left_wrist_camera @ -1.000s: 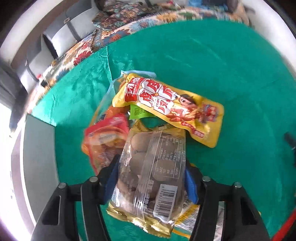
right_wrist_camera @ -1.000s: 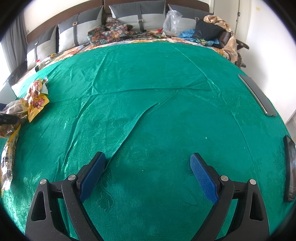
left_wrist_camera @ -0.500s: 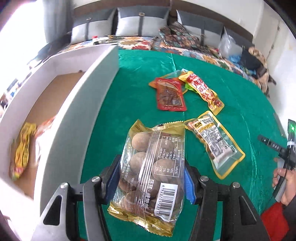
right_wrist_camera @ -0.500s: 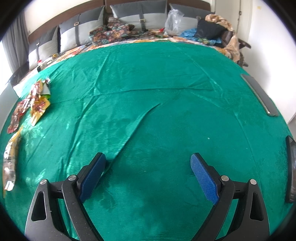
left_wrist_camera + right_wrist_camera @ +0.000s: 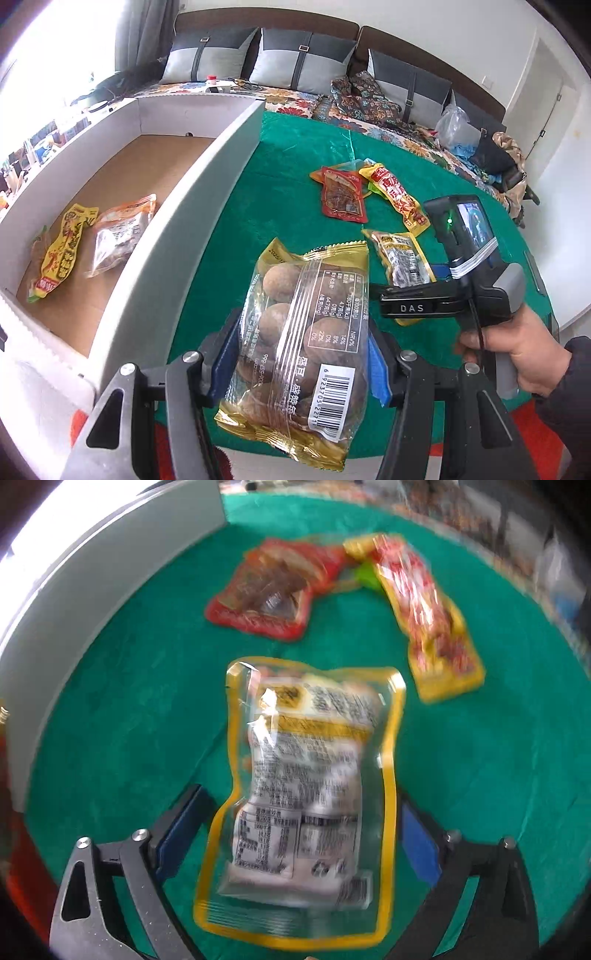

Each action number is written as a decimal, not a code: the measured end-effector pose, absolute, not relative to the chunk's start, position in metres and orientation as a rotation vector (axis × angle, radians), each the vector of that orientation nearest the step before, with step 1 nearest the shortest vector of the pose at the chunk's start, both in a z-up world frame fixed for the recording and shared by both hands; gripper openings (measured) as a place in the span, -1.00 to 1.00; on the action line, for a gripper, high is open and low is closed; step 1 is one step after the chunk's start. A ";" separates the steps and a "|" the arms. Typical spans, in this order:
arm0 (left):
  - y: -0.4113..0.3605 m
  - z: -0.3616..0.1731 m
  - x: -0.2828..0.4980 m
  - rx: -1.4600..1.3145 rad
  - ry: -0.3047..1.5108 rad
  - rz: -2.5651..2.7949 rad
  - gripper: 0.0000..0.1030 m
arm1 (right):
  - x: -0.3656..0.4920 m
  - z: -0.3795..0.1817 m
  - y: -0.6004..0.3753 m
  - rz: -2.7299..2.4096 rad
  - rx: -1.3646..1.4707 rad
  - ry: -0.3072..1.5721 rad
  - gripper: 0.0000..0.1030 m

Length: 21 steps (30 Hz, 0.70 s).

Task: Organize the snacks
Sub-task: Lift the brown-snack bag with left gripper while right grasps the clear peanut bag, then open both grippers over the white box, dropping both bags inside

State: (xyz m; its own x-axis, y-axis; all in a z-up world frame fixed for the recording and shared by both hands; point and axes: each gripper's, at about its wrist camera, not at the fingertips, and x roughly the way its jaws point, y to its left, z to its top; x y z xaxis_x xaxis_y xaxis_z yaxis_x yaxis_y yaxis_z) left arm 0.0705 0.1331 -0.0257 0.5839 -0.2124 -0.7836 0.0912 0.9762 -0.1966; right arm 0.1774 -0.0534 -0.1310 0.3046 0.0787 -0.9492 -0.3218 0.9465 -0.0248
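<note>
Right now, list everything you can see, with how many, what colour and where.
egg packet: one, gold and clear, held in left claw
box: one, white, left of cloth
packets in box: two, yellow and orange
green cloth: one, covering the table
yellow-edged packet: one, between right claw fingers
red packet: one, on cloth
yellow-red packet: one, beside the red
cushions: several, grey, far end
hand: one, holding right claw

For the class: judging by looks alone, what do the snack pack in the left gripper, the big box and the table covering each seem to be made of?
Snack pack: glossy clear plastic film with gold foil-like edges; glare streaks, contents visible through it.
Box: probably cardboard, white outside and matte brown inside; a corrugated edge shows at the near wall.
Table covering: green woven fabric, faint sheen; it creases and carries a raised pattern.
</note>
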 end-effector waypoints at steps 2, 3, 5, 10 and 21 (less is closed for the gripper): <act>0.136 -0.022 0.064 -0.133 0.926 -0.181 0.13 | 0.170 -0.131 -0.048 0.287 -0.224 1.242 0.75; 0.138 -0.020 0.061 -0.132 0.921 -0.185 0.13 | 0.167 -0.128 -0.049 0.283 -0.222 1.239 0.61; 0.142 -0.015 0.056 -0.142 0.904 -0.197 0.13 | 0.162 -0.120 -0.061 0.263 -0.177 1.236 0.18; 0.162 0.001 0.049 -0.198 0.866 -0.215 0.13 | 0.150 -0.098 -0.108 0.279 0.151 1.235 0.17; 0.287 0.050 0.071 -0.260 0.755 -0.008 0.14 | 0.161 0.029 0.041 0.728 0.346 1.068 0.18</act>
State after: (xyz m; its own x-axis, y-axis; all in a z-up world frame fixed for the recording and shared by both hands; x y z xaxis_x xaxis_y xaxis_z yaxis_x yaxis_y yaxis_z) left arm 0.0706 0.2868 0.0503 0.7300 -0.1006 -0.6760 -0.0854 0.9679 -0.2363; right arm 0.1610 0.0414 0.0289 0.2826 0.6884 -0.6681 -0.3704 0.7207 0.5859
